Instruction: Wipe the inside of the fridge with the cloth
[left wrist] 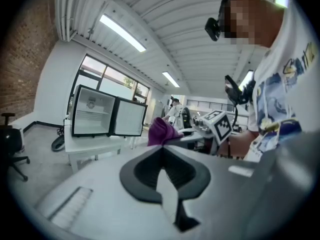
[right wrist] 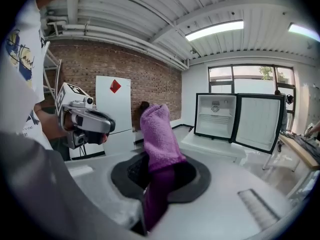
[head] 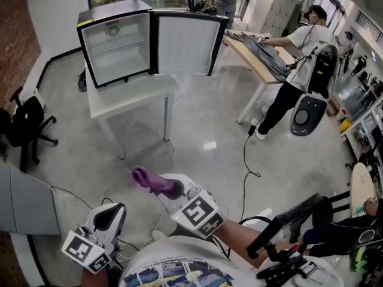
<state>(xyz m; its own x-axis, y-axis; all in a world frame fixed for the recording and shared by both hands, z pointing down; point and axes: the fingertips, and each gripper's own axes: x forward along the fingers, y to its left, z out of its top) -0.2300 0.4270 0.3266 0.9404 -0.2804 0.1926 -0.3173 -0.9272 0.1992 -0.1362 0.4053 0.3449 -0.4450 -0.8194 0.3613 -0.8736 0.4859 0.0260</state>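
A small black fridge (head: 116, 46) stands on a white table (head: 131, 94) far ahead, its door (head: 185, 43) swung open to the right and its white inside showing. My right gripper (head: 170, 189) is shut on a purple cloth (head: 149, 181), held low and well short of the table. In the right gripper view the cloth (right wrist: 157, 134) sticks up from between the jaws, with the fridge (right wrist: 215, 116) beyond. My left gripper (head: 109, 217) hangs to the left of the right one, its jaws closed together on nothing (left wrist: 161, 149). The left gripper view also catches the cloth (left wrist: 162, 131) and the fridge (left wrist: 92, 118).
A black office chair (head: 27, 127) stands at the left. A person (head: 299, 58) works at a long wooden table (head: 257, 55) on the right. A cable (head: 248, 160) trails over the grey floor. Black stands (head: 287, 232) lie at the lower right.
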